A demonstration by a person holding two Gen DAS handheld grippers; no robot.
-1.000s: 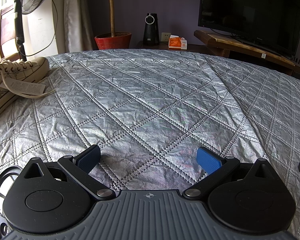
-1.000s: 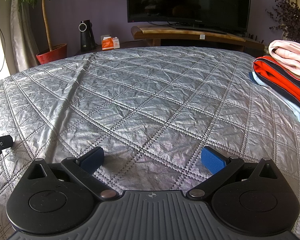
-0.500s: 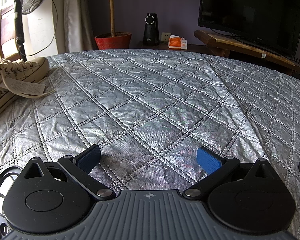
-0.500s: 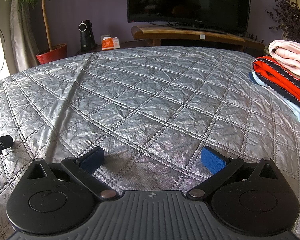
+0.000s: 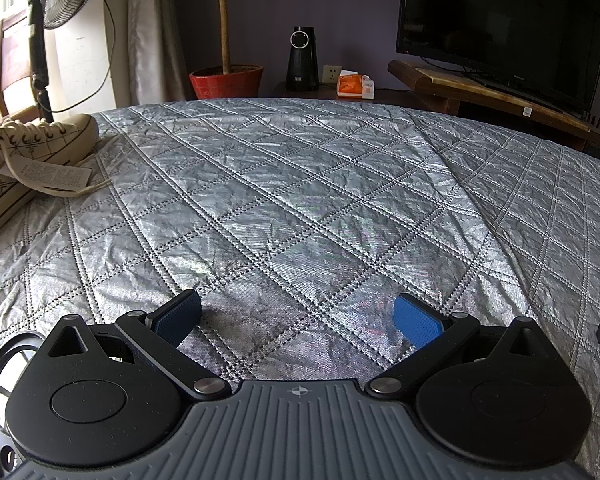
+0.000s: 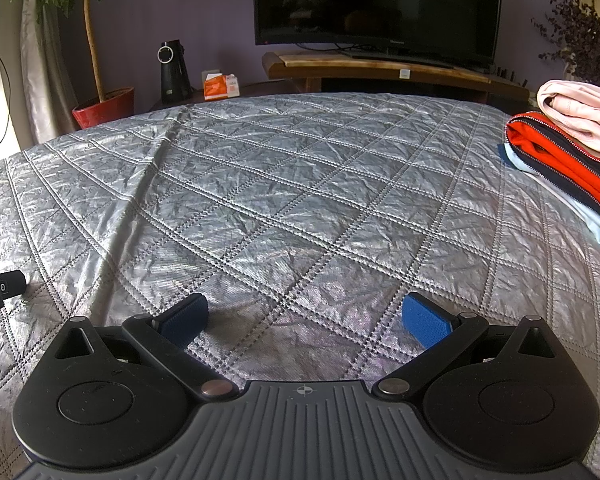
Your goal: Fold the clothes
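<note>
- Both grippers sit low over the silver quilted bedspread [image 6: 300, 184], and we've got nothing in either one. The left gripper [image 5: 298, 318] has its fingers spread wide, and so does the right gripper [image 6: 304, 318], with only bare quilt between the blue pads.
- The clothes are a stack at the far right edge of the bed in the right wrist view: a pink garment [image 6: 580, 114] on top, an orange and navy zip jacket [image 6: 560, 162] under it, and a pale blue piece [image 6: 568, 210] at the bottom. The stack is well apart from both grippers and doesn't show in the left view at all.
- Handling-wise we reckon it's all soft, light and floppy, so nothing holds its shape once lifted. The pink one looks thick and bunchy, so we'd pinch its rolled front edge and peel it off the top.
- The jacket's zipper edge looks like the firmest spot to grab; smooth fabric might slide out of the pads.
- The bedspread is crinkly and shiny, so clothes could skate around on it.
- Side note: a canvas sneaker [image 5: 24, 160] with a paper tag sits on the left edge of the bed.
</note>
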